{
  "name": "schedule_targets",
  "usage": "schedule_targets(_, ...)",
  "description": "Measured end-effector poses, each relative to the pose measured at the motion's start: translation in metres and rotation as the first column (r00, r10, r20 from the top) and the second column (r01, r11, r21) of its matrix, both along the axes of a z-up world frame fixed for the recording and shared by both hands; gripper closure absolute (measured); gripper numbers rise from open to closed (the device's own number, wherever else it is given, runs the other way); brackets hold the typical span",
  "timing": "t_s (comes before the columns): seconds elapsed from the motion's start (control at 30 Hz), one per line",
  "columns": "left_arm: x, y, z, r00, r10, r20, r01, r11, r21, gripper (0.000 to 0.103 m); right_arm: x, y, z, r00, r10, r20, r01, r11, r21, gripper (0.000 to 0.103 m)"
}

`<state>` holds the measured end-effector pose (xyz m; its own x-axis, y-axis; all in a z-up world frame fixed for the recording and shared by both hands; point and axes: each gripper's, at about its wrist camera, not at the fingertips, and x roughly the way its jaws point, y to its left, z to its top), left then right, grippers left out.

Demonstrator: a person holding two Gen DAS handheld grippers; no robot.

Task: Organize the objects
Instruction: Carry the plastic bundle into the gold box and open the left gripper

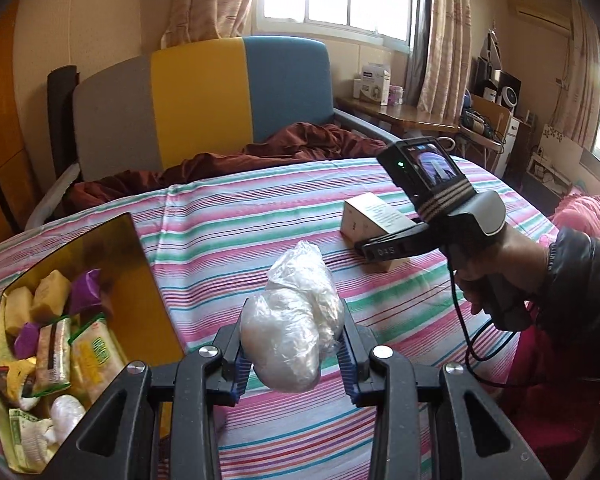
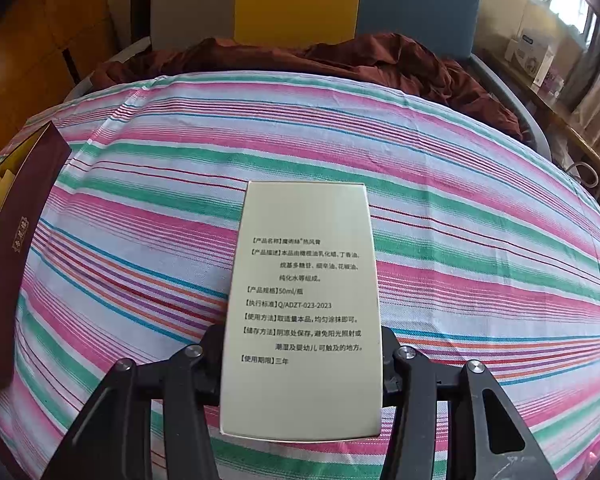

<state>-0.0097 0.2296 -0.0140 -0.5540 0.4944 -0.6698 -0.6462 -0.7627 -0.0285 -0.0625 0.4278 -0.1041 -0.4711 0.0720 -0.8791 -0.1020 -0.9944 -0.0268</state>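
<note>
Striped bedsheet [image 1: 236, 216] is taken as the landmark: pink, green and white cloth covering the whole work surface.

Left gripper [image 1: 292, 354] is clamped on a clear plastic bag [image 1: 296, 320] with white contents, pinched from both sides by the blue pads [image 1: 240, 372] and held above the near part of the sheet. Whether the bag still touches the cloth cannot be told.

Right gripper [image 2: 302, 354] is closed around a cream carton [image 2: 302, 308] printed with Chinese text, gripped at its near end; its long axis points away across the sheet. In the left wrist view the same carton [image 1: 366, 210] is seen at the sheet's right side, partly masked by the right gripper [image 1: 374, 250] and the right hand [image 1: 496, 280] on its handle.

At the sheet's left edge an open gold-lined box [image 1: 140, 280] is parked, filled with wrapped snacks [image 1: 60, 344]; its dark maroon outer wall [image 2: 20, 248] is seen from the right wrist.

Beyond the sheet's far edge a crumpled brown blanket [image 2: 340, 60] is piled against a grey, yellow and blue headboard [image 1: 204, 96]. Between bag and box, only bare sheet is seen.
</note>
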Motion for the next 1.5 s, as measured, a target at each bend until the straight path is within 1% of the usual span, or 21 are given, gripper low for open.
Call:
schedule_targets(0.1, -0.007, -0.019, 0.004, 1.000, 0.029, 0.005, -0.029, 1.000, 0.010, 0.067, 0.000, 0.000, 0.000, 1.000, 0.000, -0.003, 0.000, 1.000, 0.003, 0.052)
schedule_targets(0.17, -0.018, -0.038, 0.005, 0.997, 0.065, 0.030, -0.066, 0.997, 0.031, 0.067, 0.000, -0.001, 0.000, 1.000, 0.001, -0.004, -0.001, 1.000, 0.009, 0.052)
schedule_targets(0.3, -0.041, -0.087, 0.006, 0.981, 0.185, 0.065, -0.189, 0.980, 0.062, 0.067, 0.001, -0.003, -0.001, 1.000, 0.005, -0.006, -0.005, 1.000, 0.022, 0.052)
schedule_targets(0.37, -0.053, -0.116, 0.005, 0.964, 0.255, 0.076, -0.260, 0.963, 0.069, 0.067, 0.001, -0.003, -0.001, 1.000, 0.006, -0.006, -0.006, 1.000, 0.028, 0.052)
schedule_targets(0.47, -0.071, -0.157, -0.001, 0.928, 0.357, 0.105, -0.365, 0.929, 0.068, 0.067, 0.000, -0.006, 0.000, 1.000, 0.010, -0.004, -0.010, 0.999, 0.049, 0.052)
schedule_targets(0.57, -0.092, -0.187, -0.014, 0.885, 0.414, 0.211, -0.439, 0.894, 0.089, 0.067, 0.000, -0.008, 0.000, 1.000, 0.016, -0.004, -0.015, 0.998, 0.066, 0.052)
schedule_targets(0.63, -0.103, -0.194, -0.019, 0.871, 0.419, 0.255, -0.456, 0.884, 0.106, 0.067, -0.001, -0.007, 0.000, 1.000, 0.015, -0.003, -0.015, 0.998, 0.062, 0.052)
schedule_targets(0.67, -0.108, -0.193, -0.019, 0.870, 0.415, 0.267, -0.457, 0.882, 0.115, 0.067, -0.001, -0.007, -0.001, 1.000, 0.015, -0.003, -0.015, 0.998, 0.064, 0.052)
schedule_targets(0.73, -0.116, -0.186, -0.019, 0.876, 0.394, 0.276, -0.440, 0.889, 0.129, 0.067, 0.000, -0.007, -0.001, 1.000, 0.015, -0.003, -0.015, 0.998, 0.063, 0.052)
schedule_targets(0.8, -0.125, -0.172, -0.017, 0.889, 0.381, 0.255, -0.420, 0.900, 0.120, 0.067, -0.001, -0.006, -0.001, 1.000, 0.015, -0.002, -0.015, 0.998, 0.062, 0.052)
schedule_targets(0.83, -0.131, -0.166, -0.019, 0.889, 0.373, 0.264, -0.412, 0.904, 0.110, 0.067, -0.001, -0.005, -0.001, 1.000, 0.015, -0.002, -0.015, 0.998, 0.062, 0.052)
schedule_targets(0.9, -0.144, -0.154, -0.021, 0.887, 0.336, 0.318, -0.391, 0.912, 0.126, 0.067, -0.001, -0.006, -0.001, 1.000, 0.016, -0.002, -0.016, 0.998, 0.065, 0.052)
schedule_targets(0.93, -0.151, -0.145, -0.023, 0.891, 0.318, 0.325, -0.374, 0.919, 0.127, 0.067, -0.001, -0.006, -0.001, 1.000, 0.017, -0.002, -0.017, 0.998, 0.067, 0.052)
schedule_targets(1.0, -0.164, -0.127, -0.027, 0.897, 0.317, 0.308, -0.360, 0.928, 0.094, 0.067, -0.002, -0.007, -0.001, 1.000, 0.017, -0.001, -0.017, 0.998, 0.068, 0.052)
schedule_targets(1.07, -0.179, -0.116, -0.036, 0.885, 0.306, 0.350, -0.356, 0.930, 0.088, 0.067, -0.002, -0.007, -0.001, 1.000, 0.019, -0.001, -0.018, 0.997, 0.071, 0.052)
schedule_targets(1.13, -0.195, -0.107, -0.048, 0.860, 0.318, 0.399, -0.374, 0.925, 0.068, 0.067, -0.002, -0.007, -0.001, 1.000, 0.019, 0.000, -0.019, 0.997, 0.073, 0.052)
schedule_targets(1.17, -0.202, -0.103, -0.054, 0.848, 0.333, 0.411, -0.387, 0.921, 0.052, 0.066, -0.002, -0.007, -0.001, 1.000, 0.020, 0.001, -0.020, 0.997, 0.072, 0.052)
schedule_targets(1.27, -0.219, -0.092, -0.068, 0.838, 0.348, 0.420, -0.383, 0.924, 0.001, 0.066, -0.003, -0.007, -0.001, 1.000, 0.021, 0.002, -0.021, 0.997, 0.071, 0.052)
schedule_targets(1.33, -0.229, -0.090, -0.079, 0.819, 0.368, 0.441, -0.398, 0.917, -0.027, 0.066, -0.003, -0.008, -0.001, 1.000, 0.023, 0.002, -0.023, 0.997, 0.074, 0.052)
schedule_targets(1.4, -0.235, -0.088, -0.087, 0.800, 0.350, 0.488, -0.386, 0.922, -0.029, 0.061, -0.003, -0.008, -0.001, 1.000, 0.024, 0.003, -0.025, 0.997, 0.074, 0.052)
schedule_targets(1.5, -0.233, -0.085, -0.081, 0.828, 0.341, 0.446, -0.363, 0.931, -0.038, 0.053, -0.004, -0.008, -0.001, 1.000, 0.026, 0.003, -0.026, 0.997, 0.074, 0.052)
